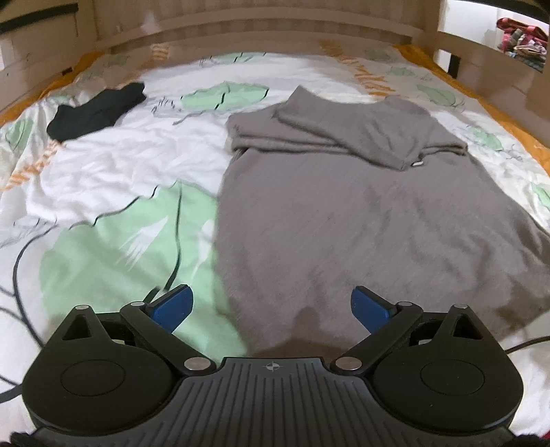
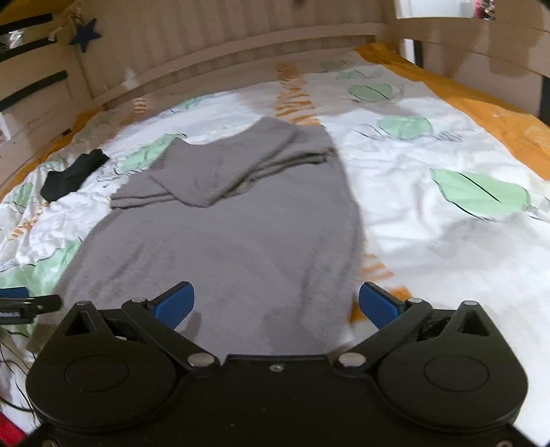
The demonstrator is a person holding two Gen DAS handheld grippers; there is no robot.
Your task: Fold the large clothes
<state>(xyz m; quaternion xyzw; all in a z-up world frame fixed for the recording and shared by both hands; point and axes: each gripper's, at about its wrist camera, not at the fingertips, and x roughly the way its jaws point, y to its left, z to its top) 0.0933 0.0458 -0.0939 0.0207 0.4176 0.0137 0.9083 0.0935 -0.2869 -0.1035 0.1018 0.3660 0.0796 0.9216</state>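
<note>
Both views blurred w/ motion, fisheye-bent at the rims. Far left on the sheet point(image 1: 113, 161), a black cloth point(image 1: 96, 111) lies crumpled, well apart from everything; can't tell what garment it is. A thin black cable point(image 1: 177, 240) runs over the green leaf print, lower end hidden behind the left gripper point(image 1: 271, 307).

Left gripper: jaws wide apart, empty, blue pads point(image 1: 172, 307) straddling the near-left edge of the grey top point(image 1: 361, 233) — one pad over sheet, other over fabric. Contact w/ cloth can't be judged.

Grey top lies flat mid-bed, both sleeves folded in across the chest, stacked near the collar end. Its near hem is cut off by the gripper bodies in both views. Left edge fairly straight; right edge flares toward the near corner.

Right gripper point(image 2: 276, 304): jaws also wide apart, nothing held, spanning the top's near-right edge, right pad over bare sheet. Left gripper's tip pokes in at right-wrist view's left margin, mostly cropped.

Right of the top: broad open sheet, then orange border, then wooden bed rail point(image 2: 464, 58). Headboard point(image 1: 275, 27) closes the far end.
</note>
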